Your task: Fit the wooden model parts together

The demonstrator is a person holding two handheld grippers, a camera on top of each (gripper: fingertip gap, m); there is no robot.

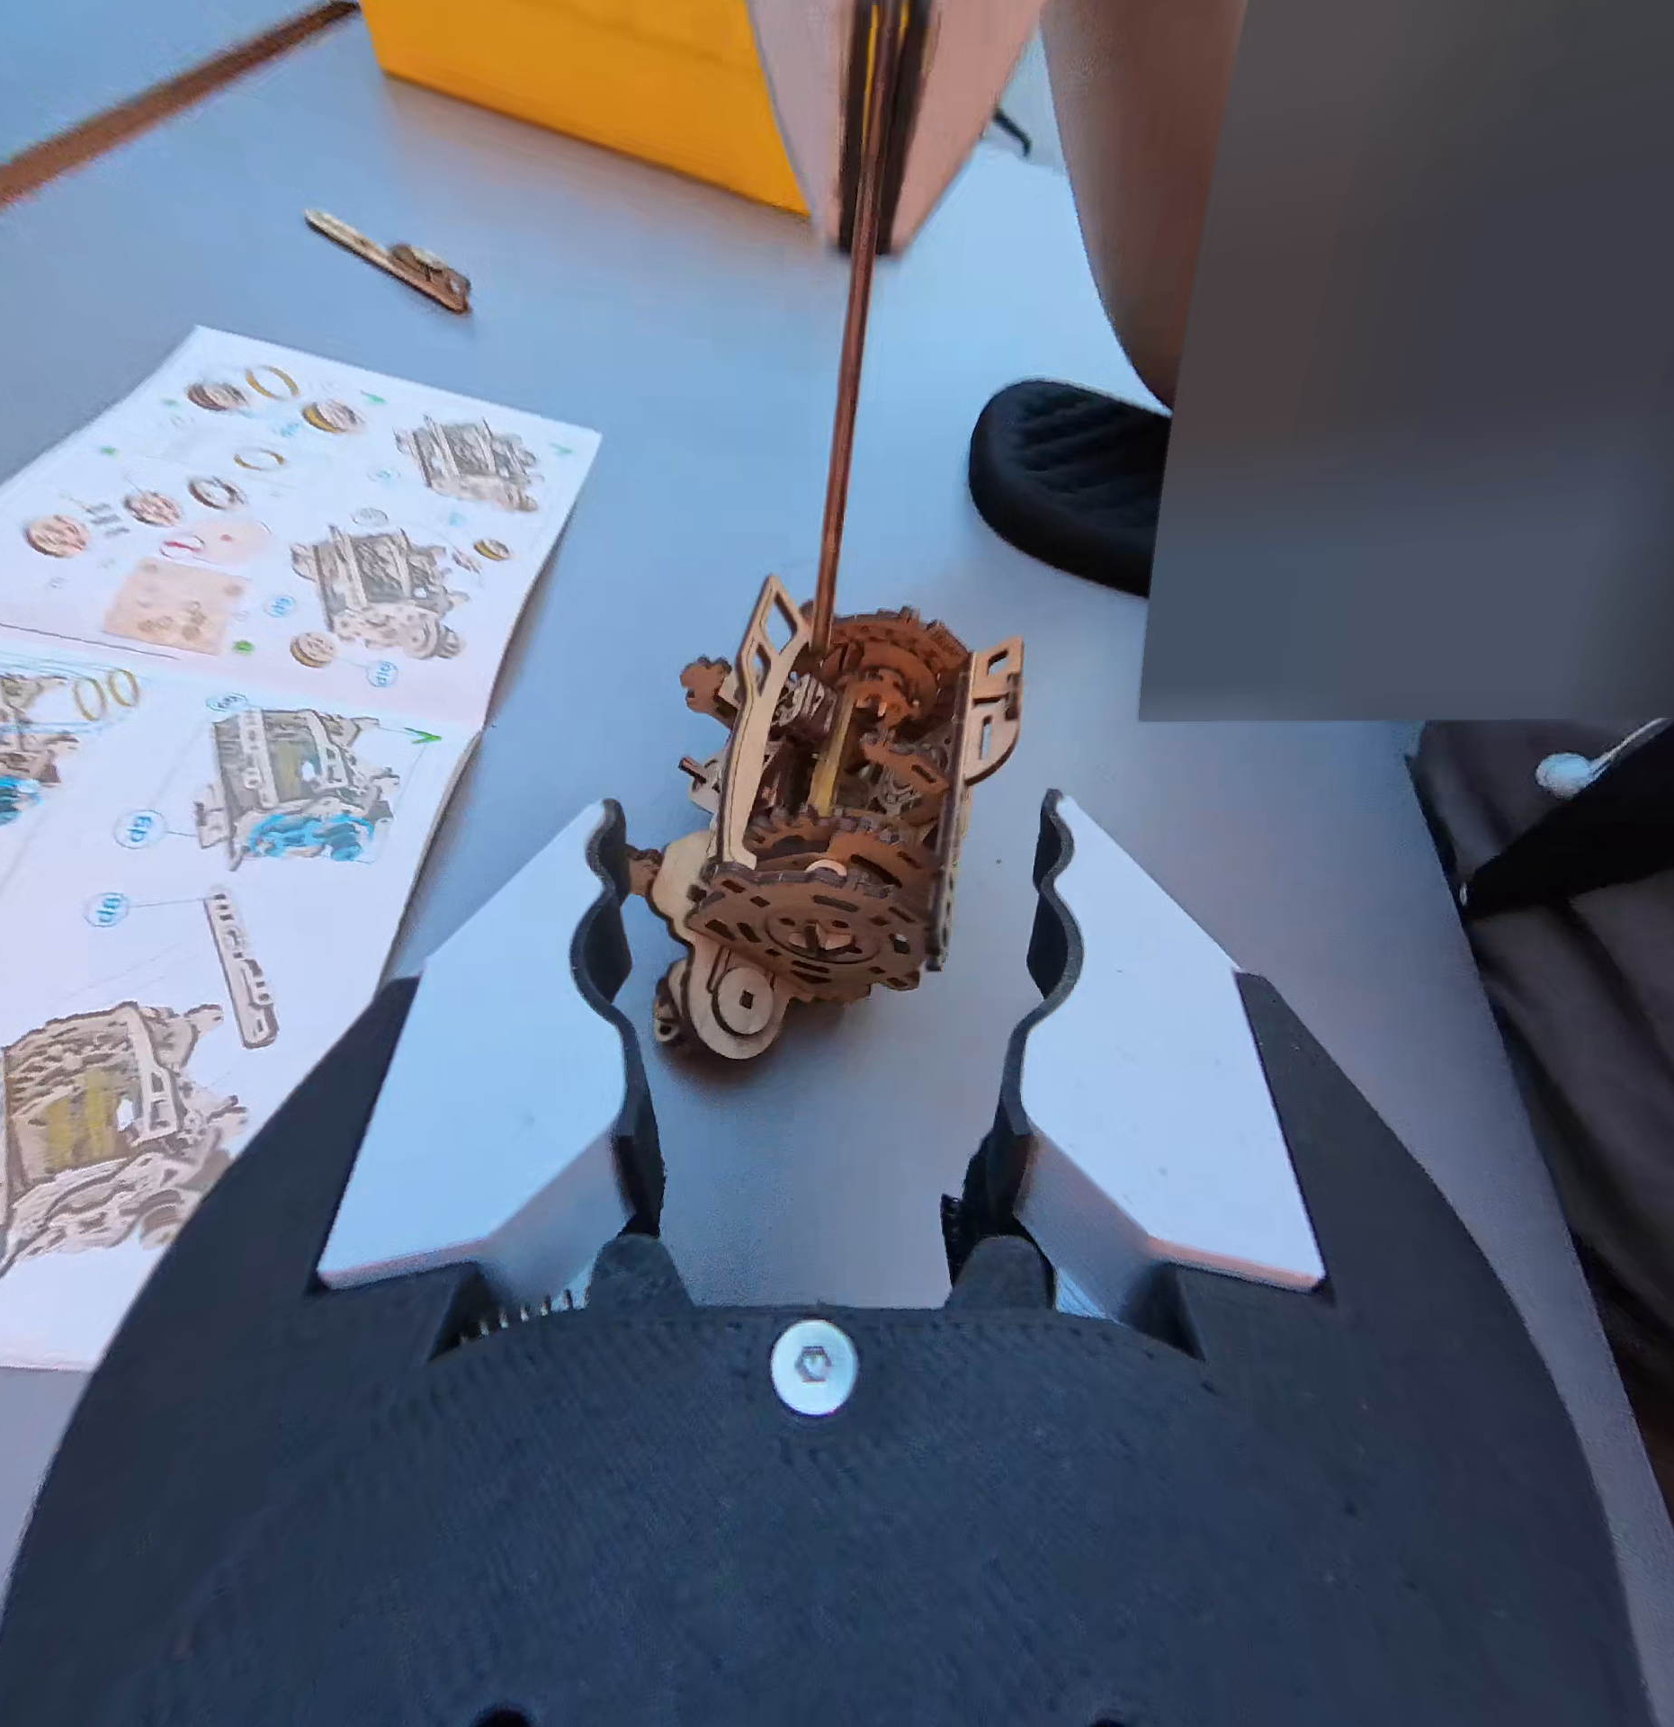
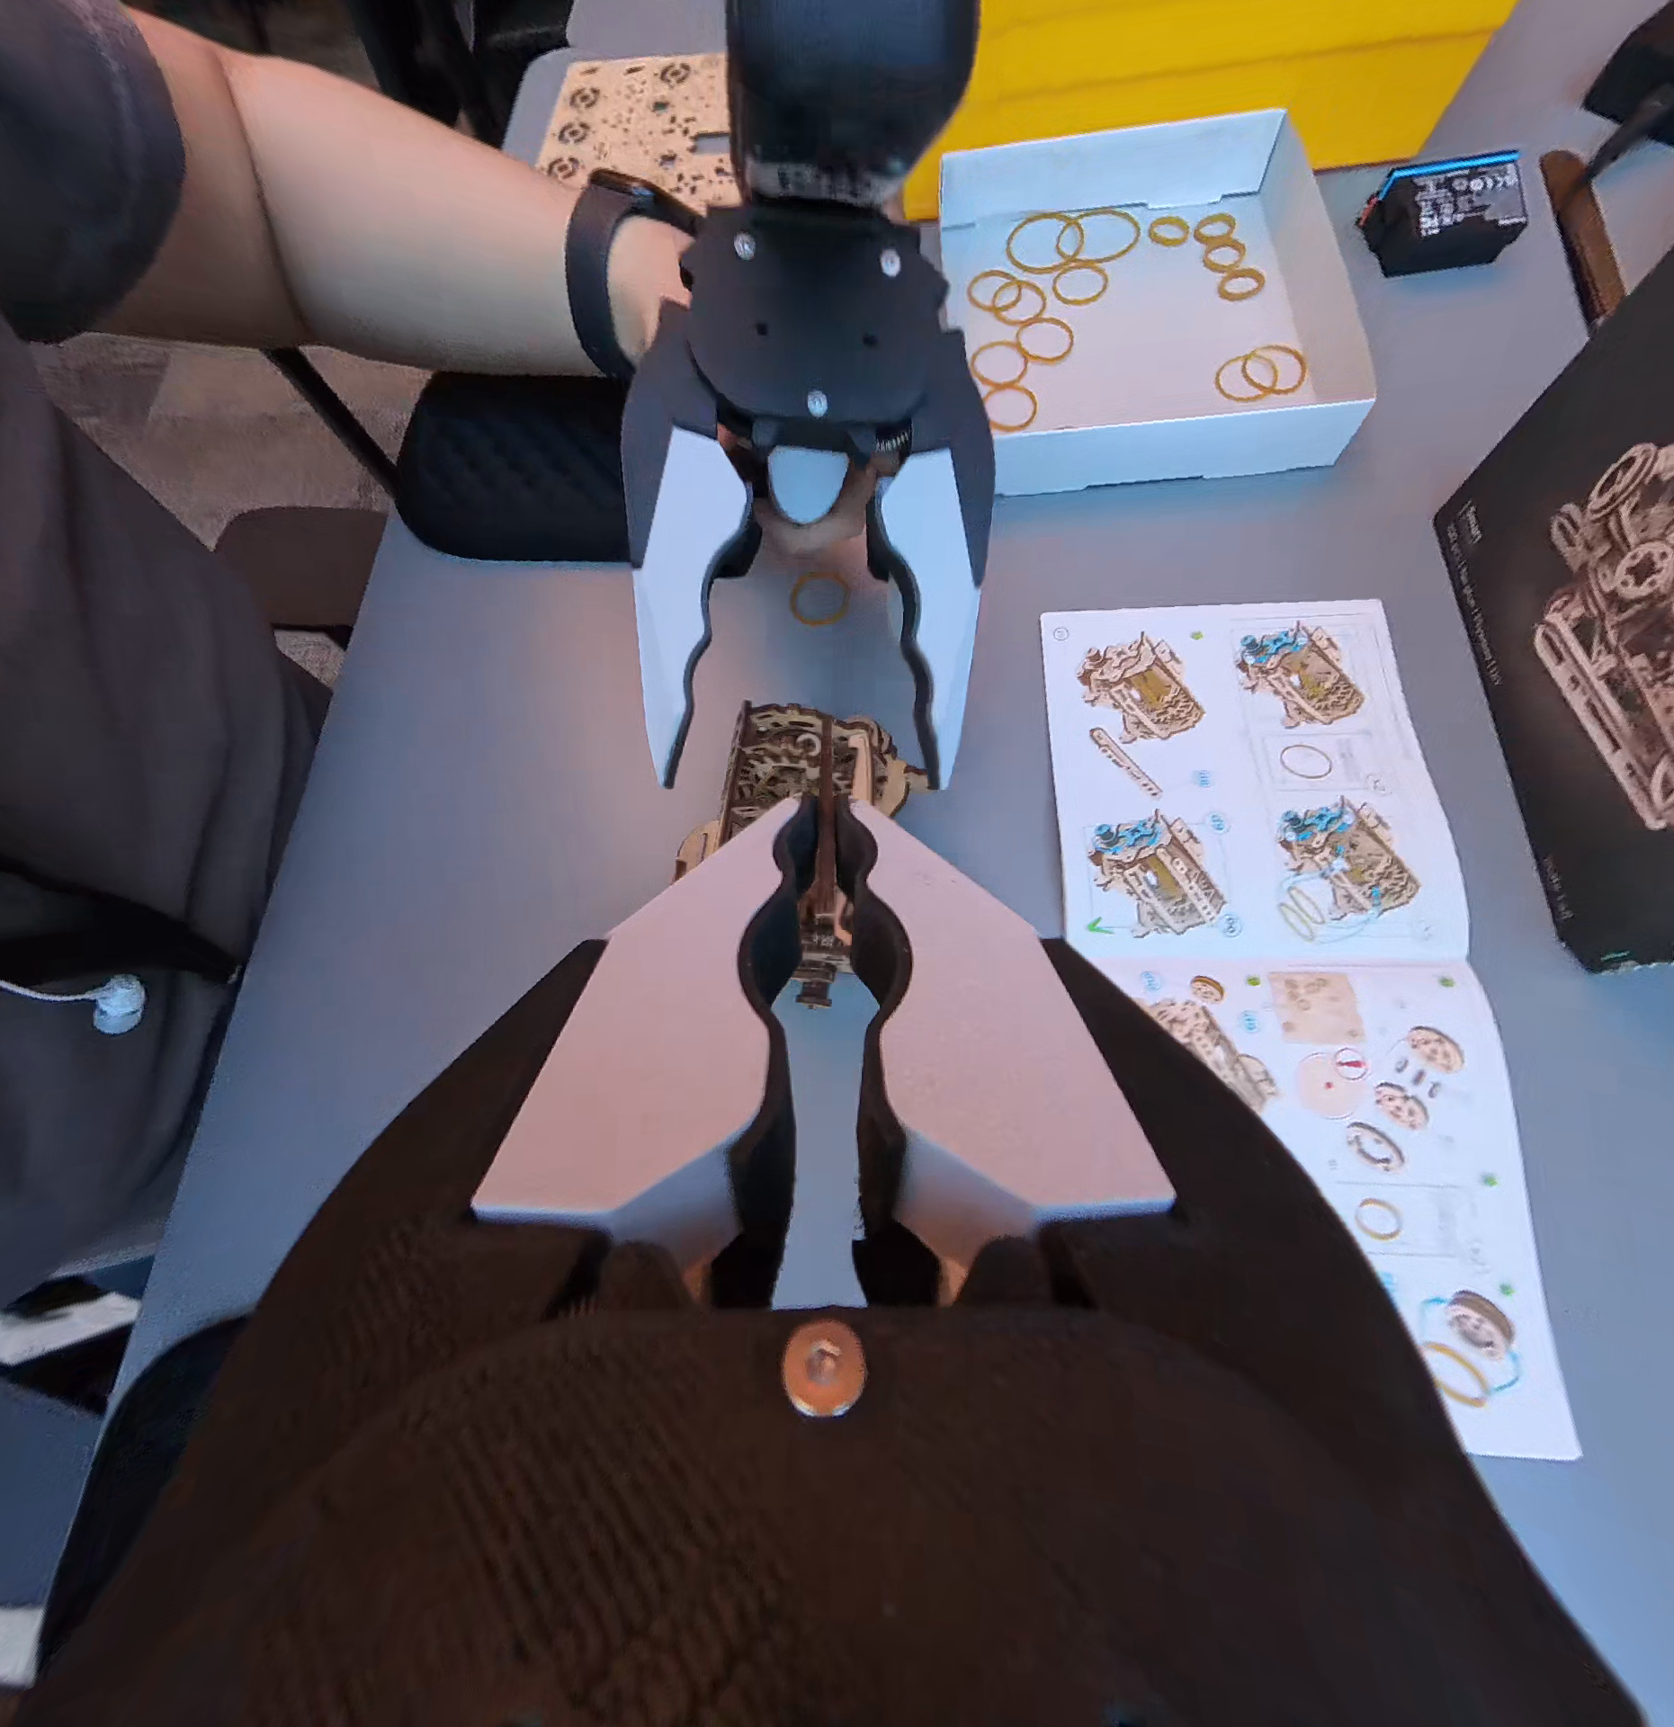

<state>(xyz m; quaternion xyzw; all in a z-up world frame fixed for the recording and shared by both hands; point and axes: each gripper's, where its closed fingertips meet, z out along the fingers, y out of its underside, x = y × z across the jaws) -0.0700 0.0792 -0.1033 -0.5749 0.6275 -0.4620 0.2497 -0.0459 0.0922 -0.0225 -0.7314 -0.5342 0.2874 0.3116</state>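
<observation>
The partly built wooden model [image 1: 833,841] stands on the grey table, also seen in the right wrist view [image 2: 786,748]. My left gripper [image 1: 830,808] is open, one finger on each side of the model's near end without gripping it; it also shows in the right wrist view [image 2: 805,780]. My right gripper [image 2: 822,804] is shut on a thin wooden strip [image 2: 822,897], seen edge-on. In the left wrist view the right gripper [image 1: 870,238] holds this strip [image 1: 847,421] upright with its lower end inside the top of the model.
An instruction sheet [image 1: 253,654] lies beside the model. A white box [image 2: 1160,458] holds several rubber bands; one loose band [image 2: 819,598] lies on the table. A small wooden piece [image 1: 394,262], a yellow box [image 1: 580,84] and a black carton [image 2: 1608,654] are nearby. A person's arm [image 2: 394,215] reaches in. Tip to tip, the grippers are about 9 cm apart.
</observation>
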